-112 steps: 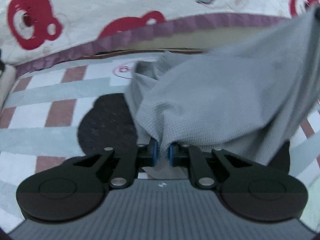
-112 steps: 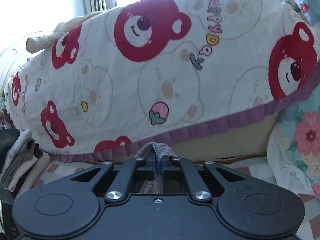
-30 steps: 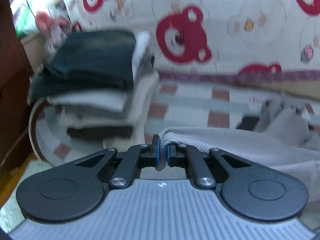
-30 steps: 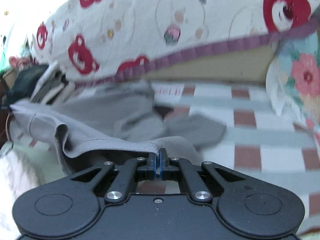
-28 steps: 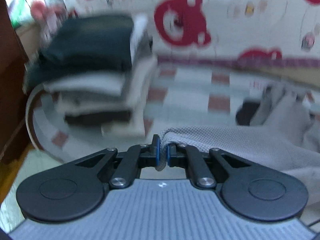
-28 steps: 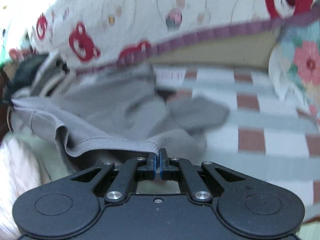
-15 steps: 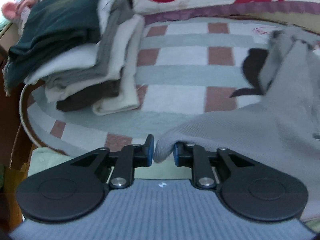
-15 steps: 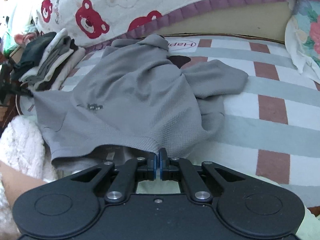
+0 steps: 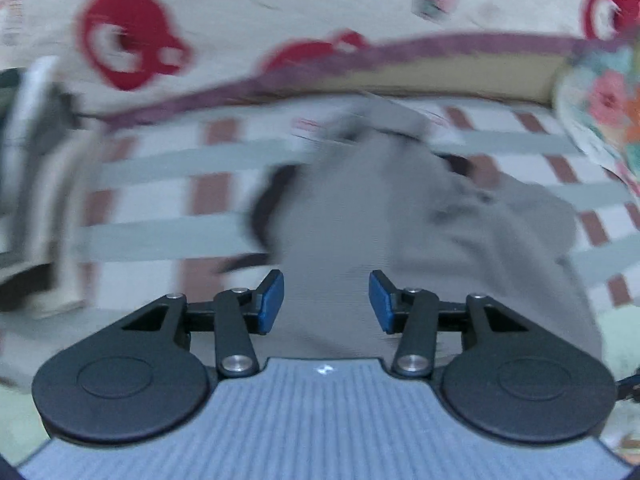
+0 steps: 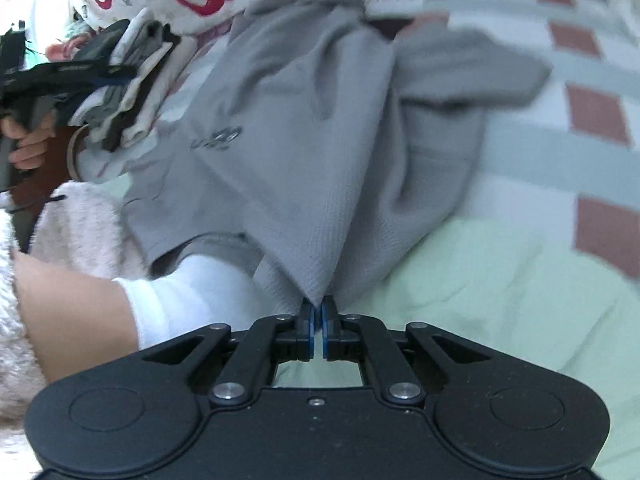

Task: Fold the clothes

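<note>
Grey shirt (image 10: 320,120) rumpled on checked bedding (image 10: 592,112), corner pinched by right gripper (image 10: 318,322)

bed: checked sheet (image 9: 152,236) | bear-print quilt (image 9: 224,12) behind | floral pillow (image 9: 600,120) right

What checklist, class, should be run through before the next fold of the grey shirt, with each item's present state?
1. Right tongs shut on a corner of the grey shirt: ok.
2. Left tongs open and free of cloth: ok.
3. Shirt lying flat: not ok; a sleeve is bunched and folds run across the body.
4. Folded stack apart from the shirt: cannot tell; they look very close.
5. Left view sharp enough to aim a grasp: not ok, blurred.
</note>
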A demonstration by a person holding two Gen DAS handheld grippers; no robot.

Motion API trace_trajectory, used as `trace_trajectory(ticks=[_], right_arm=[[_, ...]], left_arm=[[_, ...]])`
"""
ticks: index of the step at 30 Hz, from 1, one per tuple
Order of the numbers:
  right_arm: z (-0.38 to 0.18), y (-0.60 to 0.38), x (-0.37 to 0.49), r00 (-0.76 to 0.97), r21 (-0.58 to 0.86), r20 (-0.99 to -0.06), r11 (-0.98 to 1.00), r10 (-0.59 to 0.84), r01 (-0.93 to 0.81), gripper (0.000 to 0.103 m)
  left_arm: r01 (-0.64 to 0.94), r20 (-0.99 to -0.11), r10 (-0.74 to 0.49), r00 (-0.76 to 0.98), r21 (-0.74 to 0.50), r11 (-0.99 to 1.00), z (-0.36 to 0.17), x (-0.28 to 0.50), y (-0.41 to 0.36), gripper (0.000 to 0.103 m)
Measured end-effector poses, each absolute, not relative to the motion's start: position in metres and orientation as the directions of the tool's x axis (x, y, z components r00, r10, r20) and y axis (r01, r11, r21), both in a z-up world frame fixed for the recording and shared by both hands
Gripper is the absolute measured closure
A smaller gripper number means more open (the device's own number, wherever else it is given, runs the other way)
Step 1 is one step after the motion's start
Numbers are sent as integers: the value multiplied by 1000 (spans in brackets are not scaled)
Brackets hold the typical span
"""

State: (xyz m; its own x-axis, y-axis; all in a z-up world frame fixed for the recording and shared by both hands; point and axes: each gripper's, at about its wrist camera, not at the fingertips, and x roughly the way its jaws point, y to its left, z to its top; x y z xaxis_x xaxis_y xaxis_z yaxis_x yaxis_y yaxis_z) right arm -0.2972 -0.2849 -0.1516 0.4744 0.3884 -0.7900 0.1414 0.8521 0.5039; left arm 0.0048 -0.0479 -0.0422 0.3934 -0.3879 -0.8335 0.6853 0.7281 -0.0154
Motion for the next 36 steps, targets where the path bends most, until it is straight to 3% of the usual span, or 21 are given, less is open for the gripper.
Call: trace_trajectory(ticks=[4,7,10,11,16,18,25,30,31,32,36], right_arm=[[-128,-285,-304,478,460,-799,883,365,95,92],[-106,-312,-311,533,414,-800,896,276,158,92],[-93,-351,-314,597,378,-787,886,156,267,80],[-96,-364,-310,613,374,-782,872,113,317,74],[-131,-406,-277,652,402,-757,756,-42,516,68],[-147,-416,-264,669,421,-737,706,-99,569,50],[-198,-432,-199,589,333,-798,723,-126,605,50],[-214,-421,-177,643,301,-745,772,-176,560,41],[-213,-419,-173,656,283,-729,789,-192,545,47],[-204,-420,-175,666,270,-715,794,-214,545,99],[-166,-423,-182,701,220,-648,808,-298,547,100]], left_arm=[[745,-842,-419,338,-33,666,-60,-3,-107,57],[777,-837,-455,305,-58,626,-68,-7,-146,57],[802,-822,-502,269,-98,590,-75,-12,-176,57],[807,-812,-523,257,-118,579,-77,-13,-182,57],[787,-780,-568,261,-169,593,-113,-15,-184,57],[762,-798,-552,241,-196,617,-131,-10,-174,57],[696,-805,-555,209,-276,663,-150,11,-157,57],[723,-783,-579,225,-264,638,-152,6,-165,57],[730,-780,-582,227,-259,632,-152,6,-166,57],[738,-778,-585,230,-253,626,-152,6,-167,57],[775,-782,-590,199,-243,584,-148,8,-183,57]])
